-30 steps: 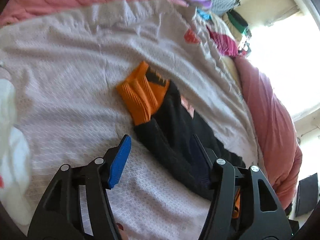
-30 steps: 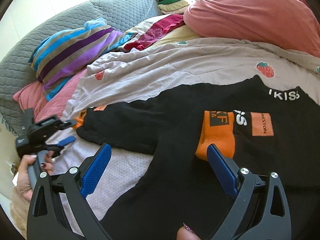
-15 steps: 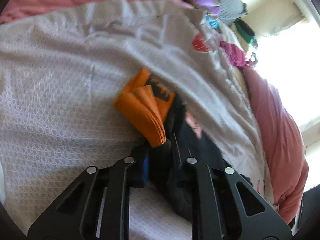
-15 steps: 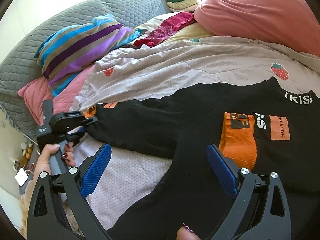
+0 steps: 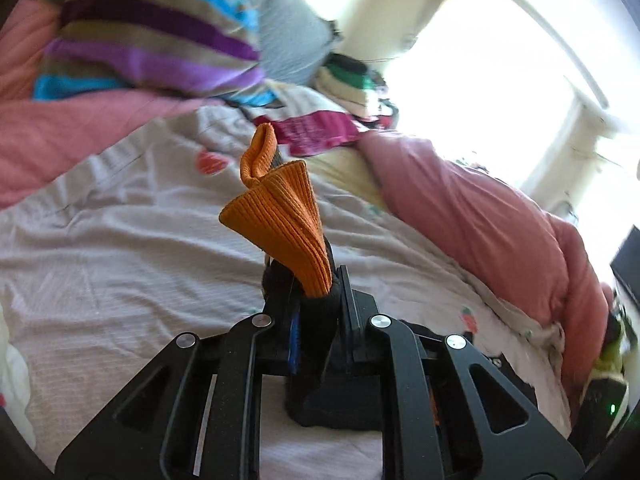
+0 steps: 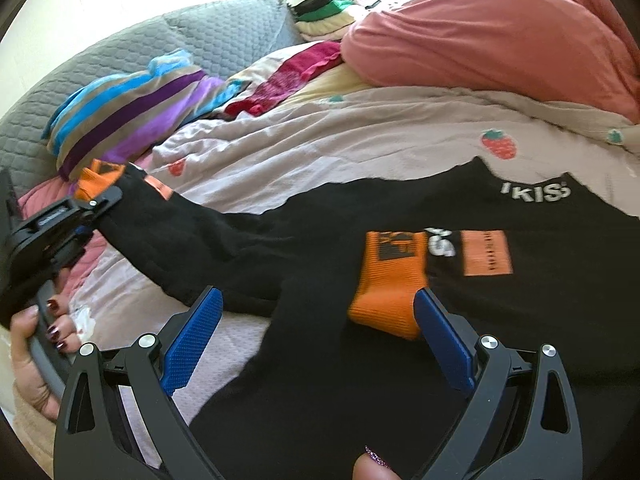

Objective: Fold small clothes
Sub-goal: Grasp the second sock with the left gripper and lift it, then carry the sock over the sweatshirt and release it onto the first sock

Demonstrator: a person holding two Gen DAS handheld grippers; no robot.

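Observation:
A black sweatshirt (image 6: pixel 360 248) with orange cuffs and white lettering lies spread on the pale bedsheet (image 6: pixel 328 140). My left gripper (image 5: pixel 318 292) is shut on its left sleeve (image 5: pixel 316 336) just behind the orange cuff (image 5: pixel 280 216), which stands up above the jaws. In the right wrist view the left gripper (image 6: pixel 86 216) holds that sleeve (image 6: pixel 192 240) lifted at the far left. My right gripper (image 6: pixel 320 332) is open and empty, hovering over the other sleeve, whose orange cuff (image 6: pixel 388 280) lies folded onto the chest.
A striped purple and blue pillow (image 6: pixel 132 112) and a grey quilted headboard (image 6: pixel 224 32) lie at the back. A pink duvet (image 6: pixel 500 36) is bunched at the right. A crimson garment (image 6: pixel 292 76) and folded clothes (image 6: pixel 324 12) sit behind.
My left gripper closed on the sleeve near the orange cuff and lifted it off the sheet. My right gripper stayed open and shifted slightly over the shirt.

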